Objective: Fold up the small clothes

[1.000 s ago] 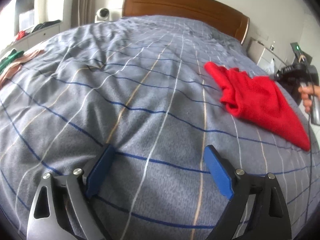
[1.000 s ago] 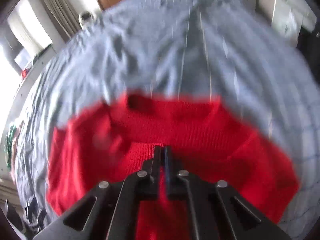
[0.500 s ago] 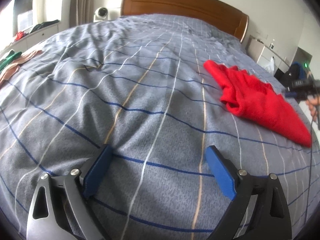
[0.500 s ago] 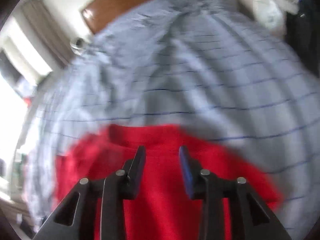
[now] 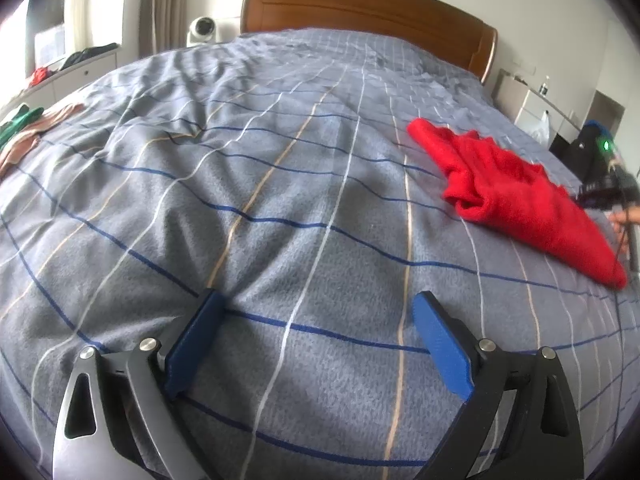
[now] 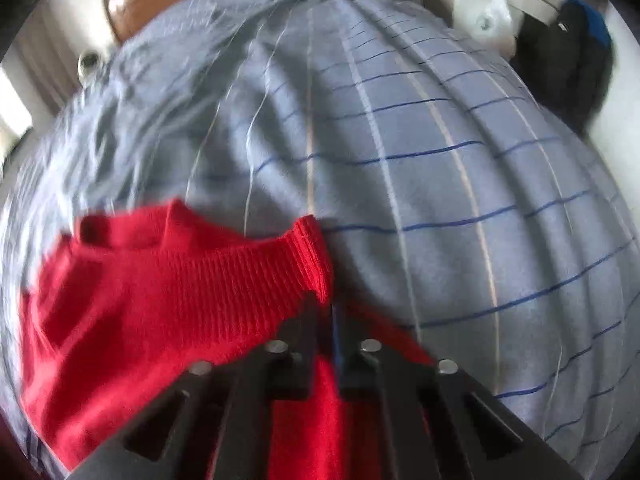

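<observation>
Spread wide, the bed's checked grey duvet [image 5: 280,208] carries a red knitted garment [image 5: 516,196] near its right side. Left gripper [image 5: 316,336] hovers apart and empty. Right gripper [image 6: 326,312], jaws just closing, pinches the ribbed hem corner [image 6: 312,256]; lift gently, keeping the edge straight.

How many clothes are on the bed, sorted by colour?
Red: 1, the red knitted sweater
Green: 1, a green cloth at the bed's left edge
Peach: 1, a peach cloth beside it
Total: 3 on the grey checked bedspread
</observation>
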Demonstrator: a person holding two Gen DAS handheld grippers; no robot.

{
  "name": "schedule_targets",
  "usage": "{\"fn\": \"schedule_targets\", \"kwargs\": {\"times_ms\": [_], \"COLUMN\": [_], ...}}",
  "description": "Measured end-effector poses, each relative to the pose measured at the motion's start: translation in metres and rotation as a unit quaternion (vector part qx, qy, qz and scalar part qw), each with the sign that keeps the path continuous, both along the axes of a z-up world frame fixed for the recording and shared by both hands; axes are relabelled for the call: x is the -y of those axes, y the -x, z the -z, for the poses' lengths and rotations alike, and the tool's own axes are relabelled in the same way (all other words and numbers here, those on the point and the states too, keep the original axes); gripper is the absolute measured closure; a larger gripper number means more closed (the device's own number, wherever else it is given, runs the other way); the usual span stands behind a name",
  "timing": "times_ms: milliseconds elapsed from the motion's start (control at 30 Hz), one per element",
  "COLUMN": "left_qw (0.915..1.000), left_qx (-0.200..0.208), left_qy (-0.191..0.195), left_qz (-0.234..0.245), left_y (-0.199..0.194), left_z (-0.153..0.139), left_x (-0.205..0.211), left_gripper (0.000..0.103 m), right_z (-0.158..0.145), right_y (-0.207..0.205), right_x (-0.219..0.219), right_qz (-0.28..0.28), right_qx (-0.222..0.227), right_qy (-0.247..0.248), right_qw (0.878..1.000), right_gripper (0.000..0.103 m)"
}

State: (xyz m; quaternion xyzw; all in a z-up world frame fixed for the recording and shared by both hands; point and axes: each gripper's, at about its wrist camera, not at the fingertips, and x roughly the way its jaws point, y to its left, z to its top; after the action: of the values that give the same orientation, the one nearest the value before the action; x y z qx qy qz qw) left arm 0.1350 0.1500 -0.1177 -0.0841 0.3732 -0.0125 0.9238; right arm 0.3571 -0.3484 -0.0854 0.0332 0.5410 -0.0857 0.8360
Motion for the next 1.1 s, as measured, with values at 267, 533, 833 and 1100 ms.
{"fn": "schedule_targets", "kwargs": {"times_ms": [267, 533, 833, 1100], "left_qw": [1.0000, 1.0000, 1.0000, 1.0000], "left_qx": [-0.003, -0.004, -0.006, -0.003], "left_qy": [-0.004, -0.004, -0.002, -0.006], "left_qz": [0.000, 0.000, 0.005, 0.006], "left_y": [-0.001, -0.002, -0.005, -0.004], "left_z": [0.000, 0.001, 0.002, 0.003], "left_x": [0.001, 0.002, 0.001, 0.002], "left_gripper": [0.007, 0.006, 0.005, 0.004], "right_z": [-0.047, -0.006, 0.016, -0.002], "right_y": [-0.015, -0.058, -0.089, -0.071], "right_x": [-0.115, -0.229, -0.270, -0.249], "right_qz": [-0.105, -0.118, -0.150, -0.187], "right_qx": [0.052, 0.004, 0.047, 0.074], "right_qy": [-0.204, -0.179, -0.117, -0.222], "right_qw": [0.972, 0.977, 0.981, 0.954], "right_gripper": [0.068, 0.064, 0.101, 0.047]}}
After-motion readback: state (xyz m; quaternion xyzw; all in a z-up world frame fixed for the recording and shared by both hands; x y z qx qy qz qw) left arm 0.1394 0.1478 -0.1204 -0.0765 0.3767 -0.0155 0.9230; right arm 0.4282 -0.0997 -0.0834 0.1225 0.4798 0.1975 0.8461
